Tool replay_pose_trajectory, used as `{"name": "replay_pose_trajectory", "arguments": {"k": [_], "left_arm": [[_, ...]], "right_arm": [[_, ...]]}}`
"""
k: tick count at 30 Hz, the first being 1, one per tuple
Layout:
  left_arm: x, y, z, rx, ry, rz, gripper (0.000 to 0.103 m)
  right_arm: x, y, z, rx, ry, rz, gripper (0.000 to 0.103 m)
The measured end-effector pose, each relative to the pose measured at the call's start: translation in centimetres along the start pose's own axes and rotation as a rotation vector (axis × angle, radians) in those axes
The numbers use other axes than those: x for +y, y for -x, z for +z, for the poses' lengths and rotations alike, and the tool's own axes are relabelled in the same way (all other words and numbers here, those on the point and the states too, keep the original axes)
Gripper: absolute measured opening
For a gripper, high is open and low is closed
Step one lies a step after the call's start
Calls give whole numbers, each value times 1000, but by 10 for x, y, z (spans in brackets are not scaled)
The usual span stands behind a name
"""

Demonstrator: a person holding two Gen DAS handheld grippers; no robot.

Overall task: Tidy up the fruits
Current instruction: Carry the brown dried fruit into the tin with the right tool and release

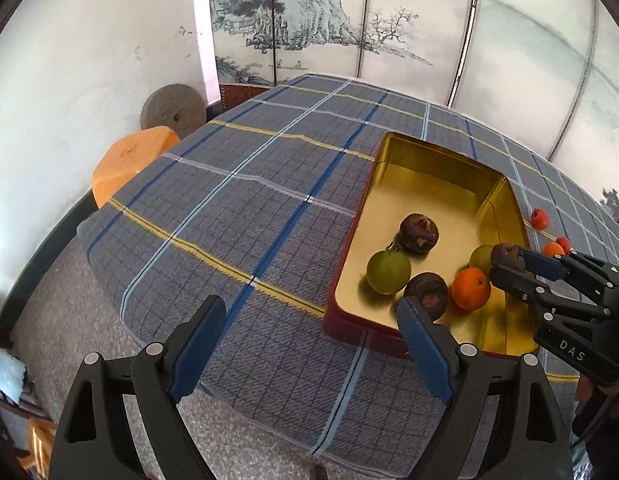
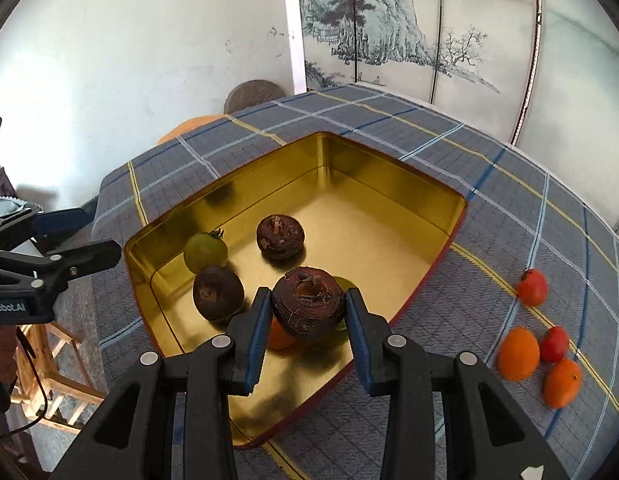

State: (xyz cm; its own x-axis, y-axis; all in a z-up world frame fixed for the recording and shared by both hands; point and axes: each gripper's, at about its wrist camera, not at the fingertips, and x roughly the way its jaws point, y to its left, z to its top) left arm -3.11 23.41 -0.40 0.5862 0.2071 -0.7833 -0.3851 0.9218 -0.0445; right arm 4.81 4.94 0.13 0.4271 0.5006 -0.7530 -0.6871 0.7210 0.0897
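Observation:
A gold tin box (image 1: 433,184) (image 2: 389,184) with red outer walls sits on the plaid tablecloth. Inside lie two dark brown fruits (image 2: 280,237) (image 2: 218,293), a green fruit (image 2: 205,251), an orange fruit (image 1: 471,289) and a second green fruit (image 1: 480,258). My right gripper (image 2: 307,312) is shut on a third dark brown fruit (image 2: 308,307) and holds it over the box's near part; it shows in the left wrist view (image 1: 509,258) too. My left gripper (image 1: 309,328) is open and empty, over the cloth left of the box.
Two orange fruits (image 2: 518,353) (image 2: 562,382) and two red fruits (image 2: 532,287) (image 2: 554,344) lie on the cloth right of the box. An orange stool (image 1: 133,162) and a round grey stone (image 1: 173,108) stand beyond the table's left edge. A painted screen (image 1: 309,20) stands behind.

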Motion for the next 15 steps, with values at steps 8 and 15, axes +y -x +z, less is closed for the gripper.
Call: {"name": "replay_pose_trajectory", "arguments": {"k": [8, 15], "left_arm": [[-2, 0, 0, 4, 2, -14, 88], [-7, 1, 3, 2, -6, -17, 88]], "right_arm": [[5, -6, -1, 9, 5, -3, 35], [4, -6, -1, 9, 0, 4, 39]]}}
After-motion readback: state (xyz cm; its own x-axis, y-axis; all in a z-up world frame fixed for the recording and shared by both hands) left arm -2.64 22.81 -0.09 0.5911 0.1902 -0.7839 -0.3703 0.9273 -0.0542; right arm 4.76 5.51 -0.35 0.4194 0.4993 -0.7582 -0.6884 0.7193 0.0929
